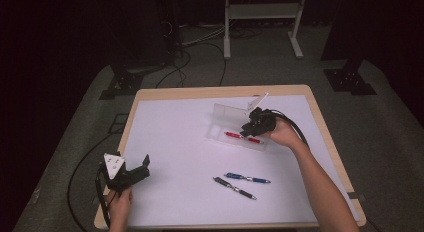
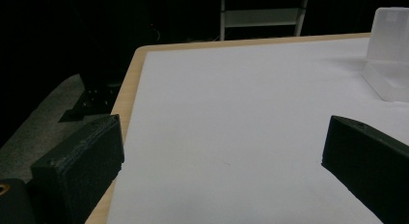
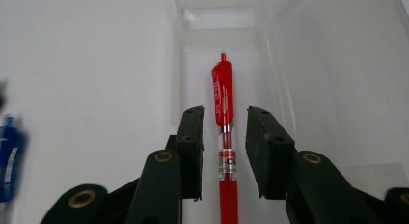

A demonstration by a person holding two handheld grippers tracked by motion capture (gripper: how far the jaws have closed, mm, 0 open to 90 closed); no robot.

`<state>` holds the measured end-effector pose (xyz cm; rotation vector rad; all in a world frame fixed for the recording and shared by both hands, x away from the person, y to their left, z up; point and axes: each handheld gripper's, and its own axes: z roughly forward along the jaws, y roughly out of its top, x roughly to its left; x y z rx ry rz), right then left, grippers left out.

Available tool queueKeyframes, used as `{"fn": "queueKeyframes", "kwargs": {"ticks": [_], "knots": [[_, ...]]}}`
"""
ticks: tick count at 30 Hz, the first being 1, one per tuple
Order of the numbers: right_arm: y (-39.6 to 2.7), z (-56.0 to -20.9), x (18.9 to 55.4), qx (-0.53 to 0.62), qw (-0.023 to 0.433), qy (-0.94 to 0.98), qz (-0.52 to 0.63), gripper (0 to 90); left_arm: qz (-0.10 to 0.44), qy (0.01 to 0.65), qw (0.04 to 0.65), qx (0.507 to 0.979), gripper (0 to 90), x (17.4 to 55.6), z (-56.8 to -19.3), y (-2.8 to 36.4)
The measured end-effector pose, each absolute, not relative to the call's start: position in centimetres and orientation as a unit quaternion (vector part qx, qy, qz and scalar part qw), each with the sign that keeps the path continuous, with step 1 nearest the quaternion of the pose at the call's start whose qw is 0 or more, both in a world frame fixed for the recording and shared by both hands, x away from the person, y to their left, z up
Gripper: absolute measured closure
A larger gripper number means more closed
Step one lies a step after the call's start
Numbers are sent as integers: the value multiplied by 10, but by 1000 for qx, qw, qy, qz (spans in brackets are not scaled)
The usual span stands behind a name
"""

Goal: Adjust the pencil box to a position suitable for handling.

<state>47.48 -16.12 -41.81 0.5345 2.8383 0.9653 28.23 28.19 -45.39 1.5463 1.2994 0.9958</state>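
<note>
Red pen (image 3: 223, 96): lying in clear case (image 1: 220, 123), far right; right hand-held gripper (image 3: 224, 151) jaws parted around it, not pressing. Blue pen (image 1: 247, 179), black pen (image 1: 235, 187): near surface (image 1: 175, 142), unpacked. Left hand-held gripper (image 2: 222, 156): open, empty.

Glossy red plastic pen (image 3: 224, 96), translucent plastic box (image 3: 289, 55)

Red pen (image 3: 223, 96) between parted jaws

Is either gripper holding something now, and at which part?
Nothing is held. The red pen lies in the clear box between the right gripper pads, untouched. The left gripper is open.
</note>
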Motion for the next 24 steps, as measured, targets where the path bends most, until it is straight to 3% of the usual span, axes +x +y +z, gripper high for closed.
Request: {"fn": "queueKeyframes", "kwargs": {"ticks": [7,24], "knots": [[-167,-410,446,164,42,926,338,605,400,521,429,619,4,282,-454,282],[-174,-414,388,141,29,922,358,567,401,523,429,618,4,281,-453,281]]}}
